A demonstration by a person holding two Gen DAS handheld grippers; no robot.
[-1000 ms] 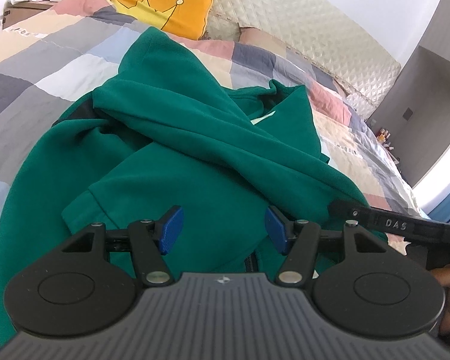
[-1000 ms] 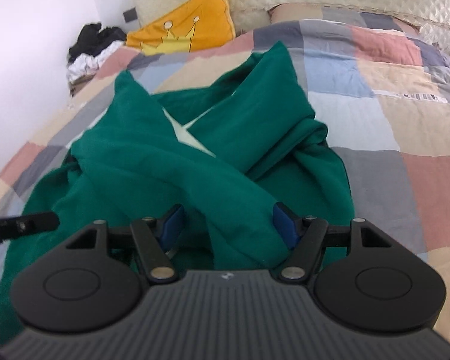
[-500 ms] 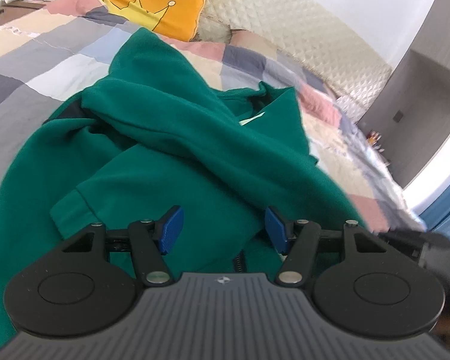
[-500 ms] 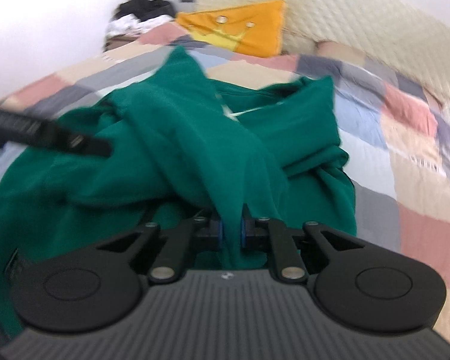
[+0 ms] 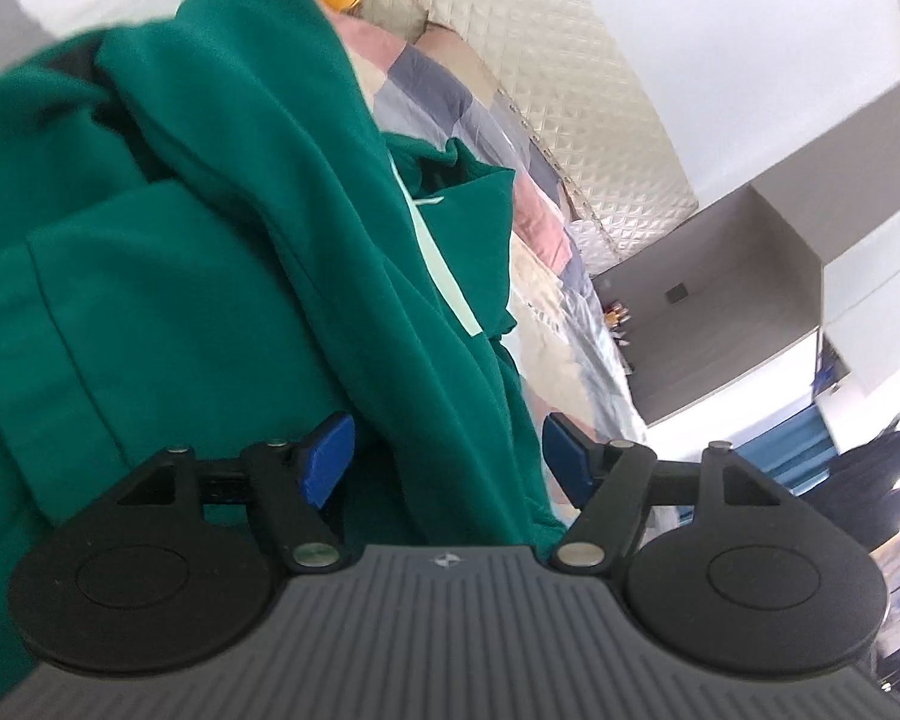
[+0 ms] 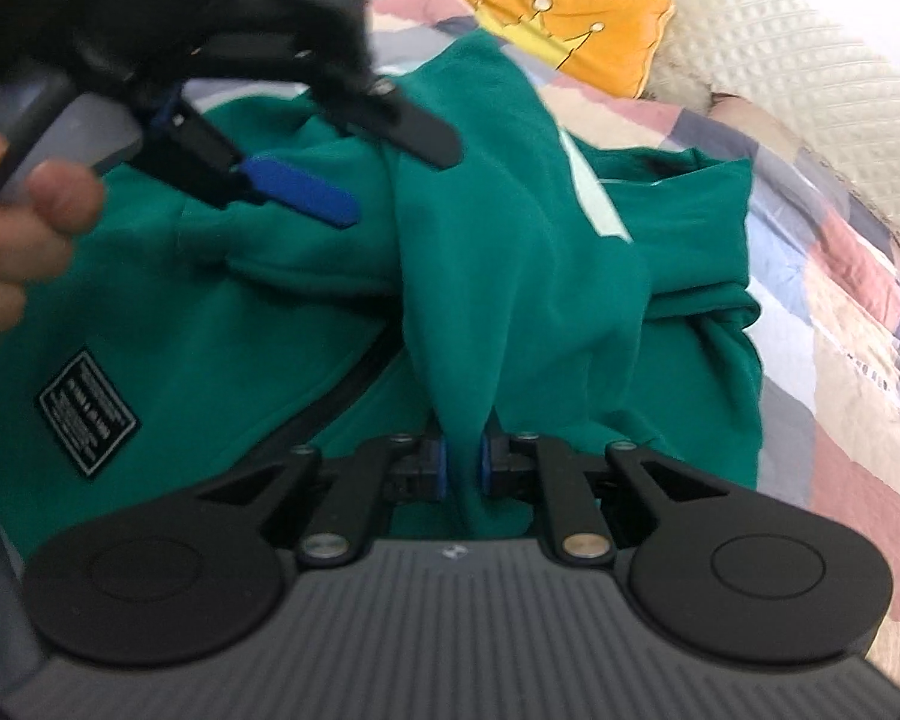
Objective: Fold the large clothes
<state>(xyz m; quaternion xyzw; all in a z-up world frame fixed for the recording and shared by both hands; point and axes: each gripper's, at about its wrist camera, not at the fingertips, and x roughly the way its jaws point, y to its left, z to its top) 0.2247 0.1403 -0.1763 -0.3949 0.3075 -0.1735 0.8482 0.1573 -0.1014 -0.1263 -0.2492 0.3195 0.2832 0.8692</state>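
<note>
- Your bed, covered with a patchwork quilt (image 6: 834,312) in grey, pink, beige and pale blue squares, fills the scene, with a cream diamond-padded headboard (image 6: 798,60) along its far side.
- The large dark green fleece garment (image 6: 240,330) lies crumpled across the quilt in front of you, its sleeves crossed over the body and a pale mint lining strip (image 6: 594,198) showing at the neck.
- An orange cushion with a yellow crown print (image 6: 564,30) leans against the headboard, just beyond the garment.
- Your left gripper (image 5: 447,459) hovers over the garment with its blue pads spread wide; its jaws have just been opening further, and a ridge of green cloth runs between them, with neither pad pressing on it.
- Your left hand (image 6: 12,240), seen from the right wrist, wraps the grey handle of that tool at the picture's left edge.
- Your right gripper (image 6: 463,468) is pinched tight on a fold of the green garment, which rises in a taut ridge from its pads.
- A black sewn patch with white lettering (image 6: 87,414) sits on the garment's near left part; the text is too blurred to read.
</note>
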